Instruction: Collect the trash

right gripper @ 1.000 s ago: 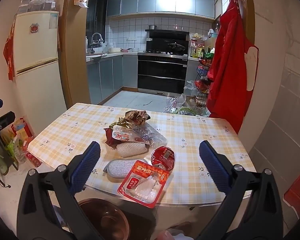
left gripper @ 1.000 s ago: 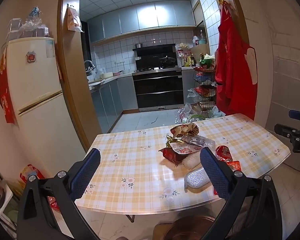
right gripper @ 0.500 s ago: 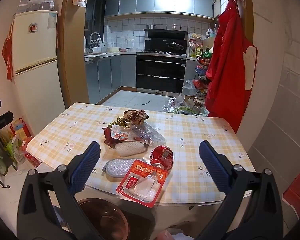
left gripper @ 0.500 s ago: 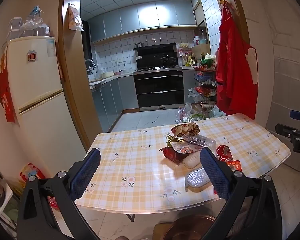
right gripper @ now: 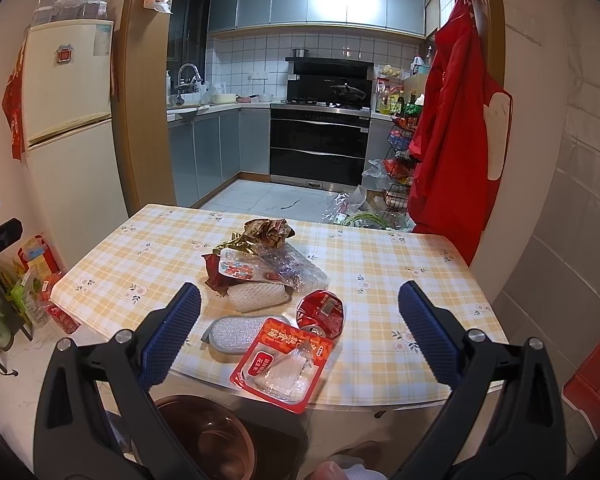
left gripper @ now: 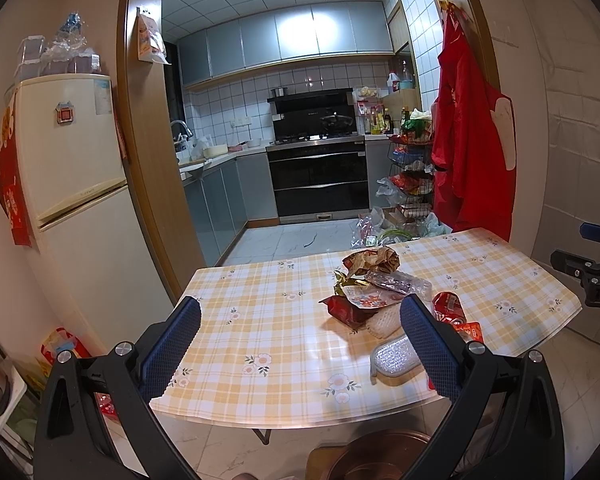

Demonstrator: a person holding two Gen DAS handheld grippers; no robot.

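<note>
A pile of trash lies on the yellow checked table (right gripper: 400,280): a crumpled brown-gold wrapper (right gripper: 270,231), a clear plastic wrapper (right gripper: 296,266), a white foam net (right gripper: 258,295), a crushed red can (right gripper: 321,311), a grey sponge (right gripper: 236,331) and a red packet (right gripper: 286,364) at the front edge. The pile also shows in the left wrist view (left gripper: 374,292). My right gripper (right gripper: 299,336) is open and empty, held before the front edge above the packet. My left gripper (left gripper: 300,344) is open and empty, left of the pile.
A copper-coloured bowl (right gripper: 208,436) stands low in front of the table, also in the left wrist view (left gripper: 380,456). A fridge (left gripper: 72,208) stands left. A red apron (right gripper: 456,140) hangs right. The kitchen with an oven (right gripper: 320,148) lies beyond.
The right gripper has edged slightly nearer the table. The left gripper has barely moved. Both stay open and empty.
</note>
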